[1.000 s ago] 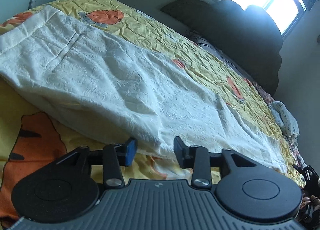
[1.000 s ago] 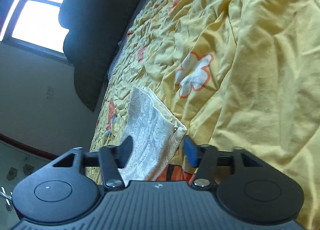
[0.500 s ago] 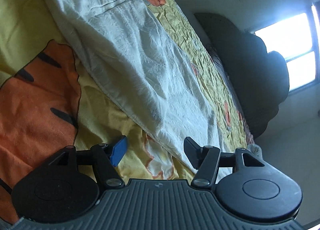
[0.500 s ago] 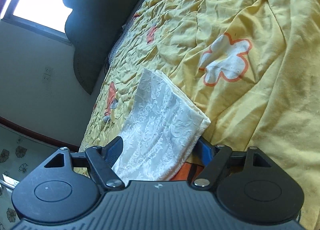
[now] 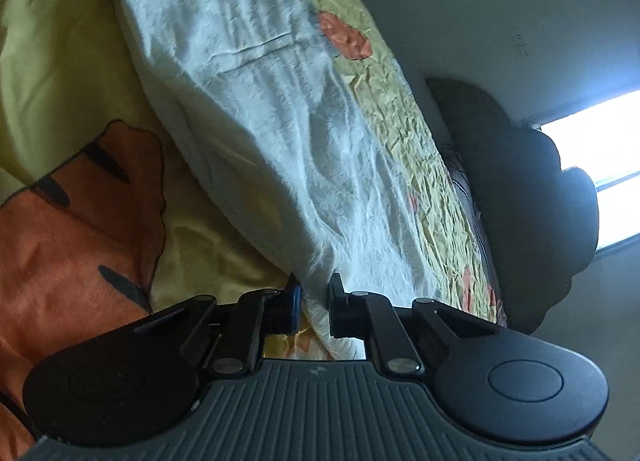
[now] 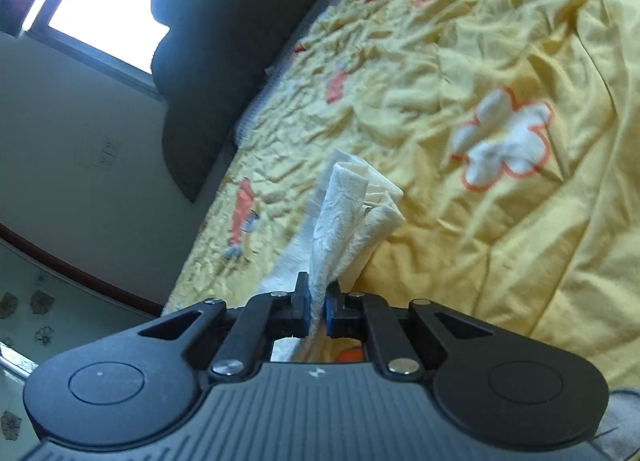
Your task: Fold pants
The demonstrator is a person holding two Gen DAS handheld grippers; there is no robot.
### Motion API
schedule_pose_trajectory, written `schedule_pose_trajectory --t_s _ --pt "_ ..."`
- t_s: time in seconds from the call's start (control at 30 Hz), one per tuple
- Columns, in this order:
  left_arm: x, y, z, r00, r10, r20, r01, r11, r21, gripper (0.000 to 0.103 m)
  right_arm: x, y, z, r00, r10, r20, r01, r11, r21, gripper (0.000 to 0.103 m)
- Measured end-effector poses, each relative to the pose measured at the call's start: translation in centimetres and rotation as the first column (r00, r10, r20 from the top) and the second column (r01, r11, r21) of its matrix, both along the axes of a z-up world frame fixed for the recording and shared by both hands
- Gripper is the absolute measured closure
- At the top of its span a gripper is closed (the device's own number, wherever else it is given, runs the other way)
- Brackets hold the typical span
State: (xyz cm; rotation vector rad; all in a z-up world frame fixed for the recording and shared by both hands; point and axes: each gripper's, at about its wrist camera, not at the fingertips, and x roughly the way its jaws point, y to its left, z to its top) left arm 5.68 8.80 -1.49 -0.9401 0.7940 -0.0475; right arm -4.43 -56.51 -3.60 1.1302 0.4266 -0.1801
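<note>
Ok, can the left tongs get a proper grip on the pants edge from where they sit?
Probably yes. The left tongs already have the white pants edge between their fingers, nearly shut on it, with nothing else in the gap. The right tongs grip their own end.

A bed with a crumpled yellow quilt [image 6: 460,61] bears white textured pants [image 5: 260,121] laid lengthwise across it

Textured white cloth pants [image 5: 280,133] lie on a crinkled, matt yellow bedspread [image 6: 460,61]
</note>
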Motion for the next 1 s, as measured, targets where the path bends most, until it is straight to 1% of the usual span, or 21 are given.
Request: schedule_pose_trajectory --t_s 0.03,0.07,0.13,0.17,0.27,0.3,0.33,0.4,0.43,0.5,0.53,0.57,0.6,0.63,0.7,0.73,0.8,0.87,0.9,0.97,1.0 --pt "-0.2 -0.3 0.3 1.000 -0.011 0.009 0.011 1.000 0.027 0.091 -0.1 -0.3 0.1 1.000 0.010 -0.003 -0.010 1.000 -0.013 0.096" --pt "-0.3 -0.3 0.1 1.000 -0.019 0.002 0.019 0.999 0.031 0.091 -0.2 -0.7 -0.7 0.999 0.008 -0.038 -0.009 1.000 -0.006 0.096" --pt "-0.3 -0.3 -1.3 0.998 -0.025 -0.063 0.026 1.000 0.016 0.091 -0.3 -1.1 -3.2 0.993 0.009 -0.119 -0.003 0.999 0.045 0.096" --pt "-0.4 -0.1 -1.9 0.998 -0.014 -0.068 0.014 1.000 -0.010 0.090 -0.5 -1.0 -4.3 0.992 0.004 -0.130 0.005 0.998 0.065 0.096" --pt "-0.1 0.1 -1.4 0.997 -0.058 -0.051 0.058 0.998 0.002 0.091 -1.4 -1.0 -5.4 0.997 -0.030 -0.076 0.040 0.990 0.135 0.096" --pt "-0.1 0.3 -1.2 0.997 -0.071 -0.043 0.071 0.997 0.007 0.088 -1.5 -1.1 -5.5 0.997 -0.031 -0.073 0.042 0.988 0.150 0.095" --pt "-0.1 0.6 -1.0 0.997 -0.068 -0.033 0.069 0.997 0.018 0.072 -1.4 -1.2 -5.6 0.996 -0.034 -0.079 0.047 0.985 0.167 0.095" --pt "-0.7 1.5 -0.3 1.000 -0.029 -0.008 0.029 0.999 0.031 0.071 -1.6 -1.6 -5.9 0.997 -0.035 -0.075 0.050 0.977 0.208 0.094" --pt "-1.1 2.2 0.0 1.000 -0.003 0.007 0.003 1.000 0.027 0.068 -1.7 -1.6 -6.0 0.997 -0.038 -0.071 0.053 0.975 0.216 0.093" --pt "-1.7 4.0 0.6 0.995 0.084 0.047 -0.085 0.996 0.030 0.056 -1.7 -1.6 -6.3 0.997 -0.040 -0.070 0.054 0.974 0.218 0.093" --pt "-2.0 5.1 0.9 0.987 0.149 0.060 -0.152 0.987 0.042 0.046 -1.8 -1.5 -6.3 0.997 -0.042 -0.068 0.056 0.974 0.218 0.093" --pt "-2.1 6.0 1.0 0.977 0.204 0.064 -0.207 0.977 0.051 0.041 -1.8 -1.5 -6.4 0.997 -0.046 -0.068 0.060 0.974 0.219 0.093" --pt "-2.0 7.0 1.0 0.968 0.244 0.059 -0.247 0.967 0.055 0.041 -1.7 -1.5 -6.4 0.996 -0.049 -0.068 0.062 0.974 0.219 0.093" --pt "-1.7 8.1 0.9 0.960 0.272 0.061 -0.275 0.960 0.055 0.042 -1.8 -1.3 -6.3 0.996 -0.052 -0.068 0.066 0.974 0.219 0.094" --pt "-1.0 9.2 0.8 0.952 0.296 0.075 -0.303 0.948 0.102 0.061 -1.9 -1.2 -6.4 0.996 -0.057 -0.067 0.071 0.972 0.223 0.094" --pt "-0.4 9.5 0.7 0.952 0.298 0.068 -0.305 0.941 0.144 0.100 -1.9 -1.2 -6.3 0.996 -0.064 -0.064 0.076 0.972 0.224 0.093" --pt "0.1 10.0 1.2 0.947 0.313 0.075 -0.322 0.918 0.232 0.101 -2.0 -1.1 -5.7 0.995 -0.062 -0.081 0.076 0.979 0.190 0.093" --pt "-0.2 10.0 2.7 0.949 0.294 0.111 -0.314 0.907 0.281 0.100 -2.2 -0.9 -3.9 0.995 -0.063 -0.083 0.072 0.991 0.111 0.094" --pt "-0.5 10.0 3.4 0.952 0.276 0.133 -0.305 0.899 0.314 0.100 -2.2 -0.9 -3.5 0.995 -0.055 -0.081 0.063 0.993 0.101 0.094" --pt "-0.4 10.0 3.7 0.964 0.229 0.138 -0.265 0.889 0.374 0.100 -2.0 -1.3 -4.5 0.990 -0.036 -0.133 0.050 0.993 0.103 0.094" --pt "-0.1 10.3 2.7 0.969 0.223 0.101 -0.245 0.888 0.389 0.100 -2.1 -1.4 -5.3 0.992 -0.037 -0.117 0.052 0.990 0.129 0.097"
